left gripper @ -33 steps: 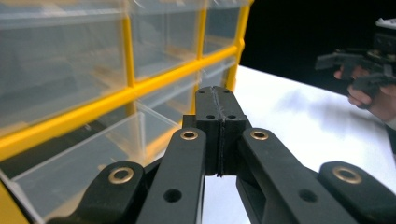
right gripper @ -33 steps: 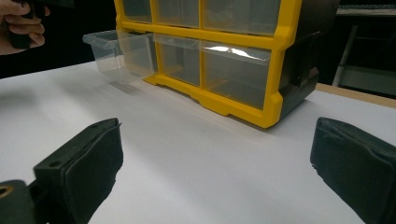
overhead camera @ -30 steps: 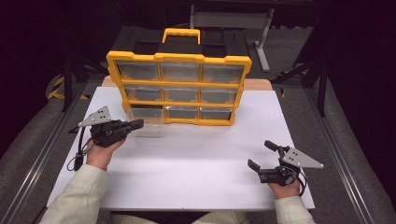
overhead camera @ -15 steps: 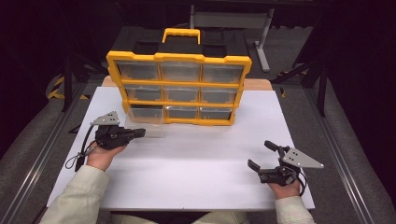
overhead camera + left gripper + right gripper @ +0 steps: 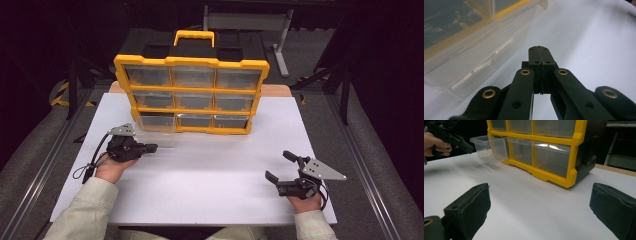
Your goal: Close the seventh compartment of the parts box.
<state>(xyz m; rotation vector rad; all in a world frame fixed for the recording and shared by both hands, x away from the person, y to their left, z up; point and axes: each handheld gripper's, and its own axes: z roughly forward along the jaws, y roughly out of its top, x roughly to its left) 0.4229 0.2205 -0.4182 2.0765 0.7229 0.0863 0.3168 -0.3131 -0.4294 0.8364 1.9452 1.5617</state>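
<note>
Your left gripper, jaws pressed together and holding nothing, rests on the white table just beside the clear drawer pulled out from the bottom-left slot of the yellow organizer. Your right gripper sits well apart, jaws spread wide, facing the organizer.

organizer: glossy yellow plastic | drawer: clear plastic | table: matt white

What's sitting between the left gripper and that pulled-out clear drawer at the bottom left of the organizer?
Nothing visible. The left gripper, jaws shut, sits right beside the pulled-out clear drawer with bare white table around it.
</note>
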